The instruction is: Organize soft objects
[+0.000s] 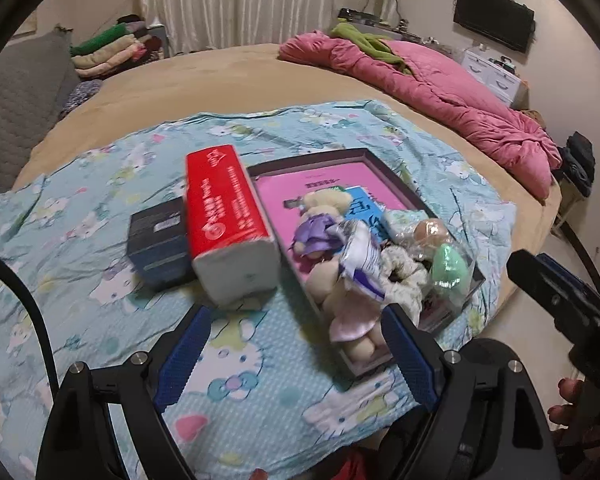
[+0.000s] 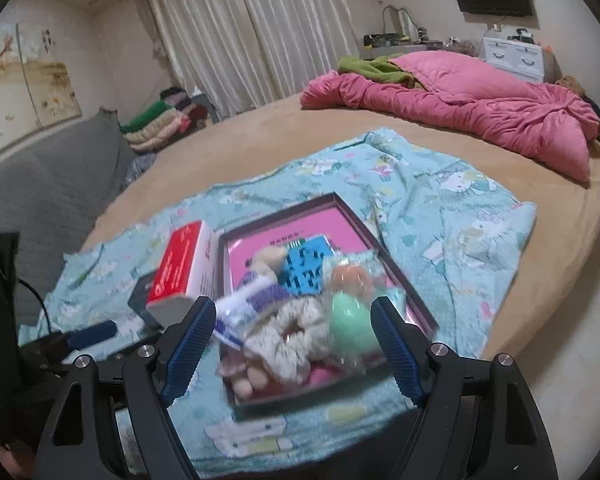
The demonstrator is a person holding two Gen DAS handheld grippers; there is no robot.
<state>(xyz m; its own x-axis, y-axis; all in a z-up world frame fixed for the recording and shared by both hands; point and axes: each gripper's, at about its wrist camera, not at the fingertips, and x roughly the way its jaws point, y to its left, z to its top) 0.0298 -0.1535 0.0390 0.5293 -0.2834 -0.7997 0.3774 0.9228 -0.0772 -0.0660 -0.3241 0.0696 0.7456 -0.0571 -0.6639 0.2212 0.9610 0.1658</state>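
Two handheld grippers hover low over a bed, both with fingers spread wide and holding nothing. Between them, on a light blue cartoon-print blanket (image 1: 100, 184), lies a shallow dark-rimmed tray (image 1: 364, 154) with a pink floor. Most of the soft things already sit piled in the near half of this tray: a small plush doll in a purple dress (image 1: 316, 224), a crinkled white and purple packet (image 1: 360, 256), a cream scrunchie (image 2: 288, 332), a mint green sponge in clear wrap (image 2: 350, 320), a peach-coloured round puff (image 2: 350, 278) and a blue patterned pack (image 2: 304, 270). The left gripper (image 1: 296, 356) points at the blanket just before the tray's near corner; the right gripper (image 2: 296, 344) faces the pile itself. Just outside the tray's left rim, a red and white tissue pack (image 1: 230, 220) lies tilted, leaning on a dark box (image 1: 158, 240). Judging by this, the gathering looks nearly finished; the tissue pack appears to be the one soft item not yet placed, and the pile may need tidying.
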